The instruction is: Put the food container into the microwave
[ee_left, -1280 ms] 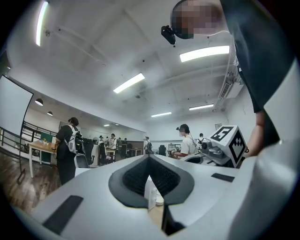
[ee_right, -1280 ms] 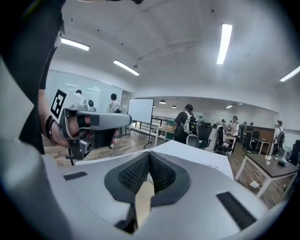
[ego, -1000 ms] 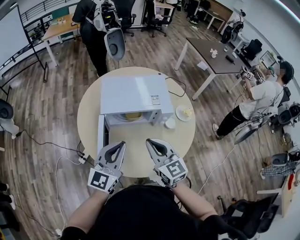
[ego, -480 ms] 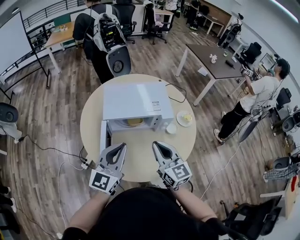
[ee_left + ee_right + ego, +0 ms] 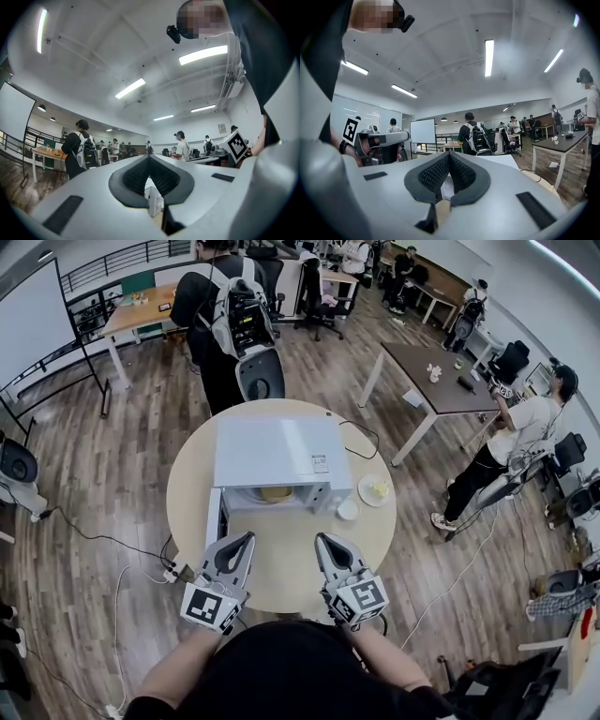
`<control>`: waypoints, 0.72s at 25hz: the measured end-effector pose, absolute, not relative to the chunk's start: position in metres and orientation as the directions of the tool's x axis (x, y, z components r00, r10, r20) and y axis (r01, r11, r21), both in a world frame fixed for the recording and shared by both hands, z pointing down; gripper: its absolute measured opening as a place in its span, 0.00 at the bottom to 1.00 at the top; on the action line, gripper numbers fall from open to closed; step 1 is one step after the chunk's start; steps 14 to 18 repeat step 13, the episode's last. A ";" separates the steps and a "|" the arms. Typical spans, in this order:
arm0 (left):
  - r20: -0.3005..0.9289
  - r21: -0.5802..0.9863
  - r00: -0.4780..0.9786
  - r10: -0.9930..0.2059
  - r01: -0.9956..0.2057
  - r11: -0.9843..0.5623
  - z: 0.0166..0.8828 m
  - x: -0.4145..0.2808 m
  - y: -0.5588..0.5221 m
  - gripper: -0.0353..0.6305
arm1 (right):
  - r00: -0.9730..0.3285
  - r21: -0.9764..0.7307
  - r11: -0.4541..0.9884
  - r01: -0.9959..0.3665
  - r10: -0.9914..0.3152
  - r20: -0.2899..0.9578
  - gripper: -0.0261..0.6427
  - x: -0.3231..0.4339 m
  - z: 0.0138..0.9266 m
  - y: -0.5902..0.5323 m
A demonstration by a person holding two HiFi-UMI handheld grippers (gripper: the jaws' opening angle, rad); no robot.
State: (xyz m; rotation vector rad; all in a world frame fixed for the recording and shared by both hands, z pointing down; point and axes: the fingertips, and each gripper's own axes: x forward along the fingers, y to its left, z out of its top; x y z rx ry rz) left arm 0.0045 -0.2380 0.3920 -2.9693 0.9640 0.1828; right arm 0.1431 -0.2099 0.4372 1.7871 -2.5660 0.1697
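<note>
The white microwave [image 5: 272, 451] stands in the middle of the round wooden table [image 5: 281, 559], its door [image 5: 214, 518] swung open to the left. A yellowish food container [image 5: 277, 493] sits inside the cavity. Both grippers hover over the table's near part, short of the microwave front. My left gripper [image 5: 247, 541] is shut and holds nothing; in its own view the left gripper [image 5: 149, 157] has its jaw tips together, with the microwave [image 5: 153, 202] showing through the gap below. My right gripper [image 5: 324, 542] is also shut and holds nothing; the right gripper [image 5: 449, 154] has its tips together in its own view.
A plate [image 5: 375, 489] with yellow food and a small white lid or cup [image 5: 348, 510] lie right of the microwave. A black cable [image 5: 361, 437] trails off the table's far right. A person with a backpack [image 5: 234, 320] stands at the far side. A dark table [image 5: 441, 381] stands to the right.
The view has shifted, so table and microwave sit lower in the picture. The grippers have spread slightly apart, both still shut. The person with the backpack shows more fully behind the table.
</note>
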 end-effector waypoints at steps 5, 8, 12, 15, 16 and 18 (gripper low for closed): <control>-0.112 0.027 0.797 -0.594 -0.595 -0.803 0.392 0.000 -0.239 0.08 | -0.351 -0.091 0.344 -0.935 -0.933 0.080 0.06 0.141 0.441 -0.209; -0.110 0.032 0.792 -0.600 -0.601 -0.799 0.394 -0.003 -0.239 0.08 | -0.352 -0.097 0.343 -0.934 -0.932 0.085 0.06 0.140 0.443 -0.208; -0.104 0.040 0.790 -0.604 -0.604 -0.796 0.398 -0.005 -0.240 0.08 | -0.360 -0.096 0.352 -0.931 -0.929 0.088 0.06 0.136 0.447 -0.209; -0.104 0.042 0.790 -0.605 -0.604 -0.796 0.399 -0.005 -0.241 0.08 | -0.363 -0.095 0.355 -0.930 -0.928 0.088 0.06 0.135 0.447 -0.209; -0.104 0.042 0.790 -0.605 -0.604 -0.796 0.399 -0.005 -0.241 0.08 | -0.363 -0.095 0.355 -0.930 -0.928 0.088 0.06 0.135 0.447 -0.209; -0.104 0.042 0.790 -0.605 -0.604 -0.796 0.399 -0.005 -0.241 0.08 | -0.363 -0.095 0.355 -0.930 -0.928 0.088 0.06 0.135 0.447 -0.209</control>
